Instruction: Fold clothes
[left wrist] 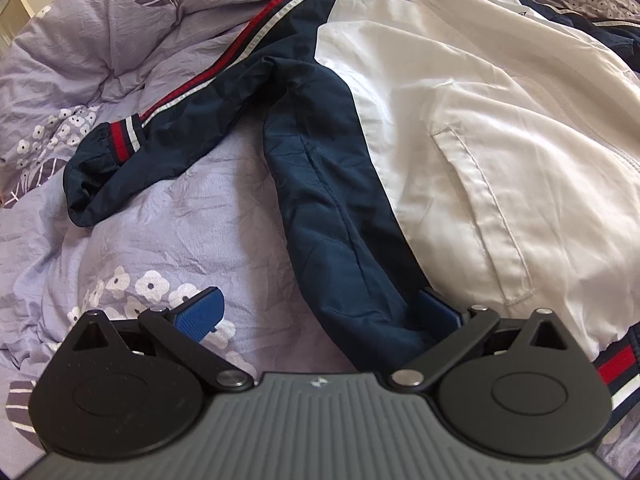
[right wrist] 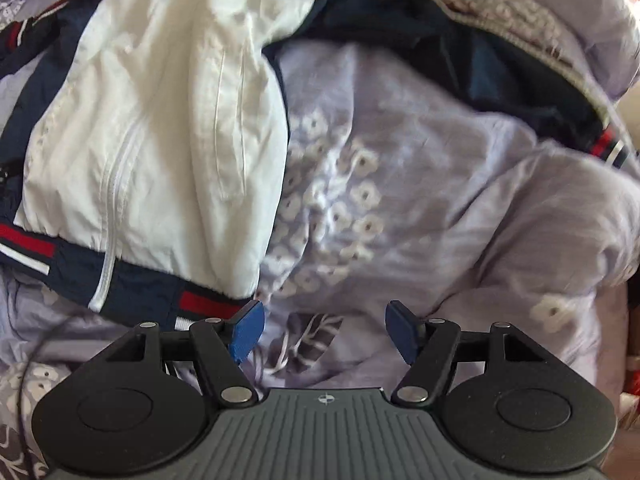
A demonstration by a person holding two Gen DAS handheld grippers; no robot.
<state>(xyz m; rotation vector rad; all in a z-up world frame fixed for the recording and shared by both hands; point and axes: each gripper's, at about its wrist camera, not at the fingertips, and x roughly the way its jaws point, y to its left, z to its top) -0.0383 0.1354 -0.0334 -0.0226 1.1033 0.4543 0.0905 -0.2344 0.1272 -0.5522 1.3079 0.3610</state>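
Note:
A white jacket (left wrist: 460, 120) with navy sides and red-and-white stripes lies front up on a lilac flowered duvet (left wrist: 160, 220). Its left sleeve (left wrist: 192, 100) stretches out to the left and ends in a striped cuff (left wrist: 124, 140). My left gripper (left wrist: 320, 316) is open wide at the jacket's lower navy edge, which lies between the jaws; the right pad is partly tucked under the cloth. In the right wrist view the jacket (right wrist: 160, 140) fills the upper left, with its striped hem (right wrist: 140, 284) near the left pad. My right gripper (right wrist: 324, 332) hangs open over bare duvet (right wrist: 440, 200), beside the hem.
The jacket's other sleeve (right wrist: 480, 48) lies dark and bunched at the upper right, with its cuff (right wrist: 608, 144) near the bed's edge. A thin dark cable (right wrist: 32, 360) crosses the duvet at the lower left. The duvet is rumpled into soft ridges.

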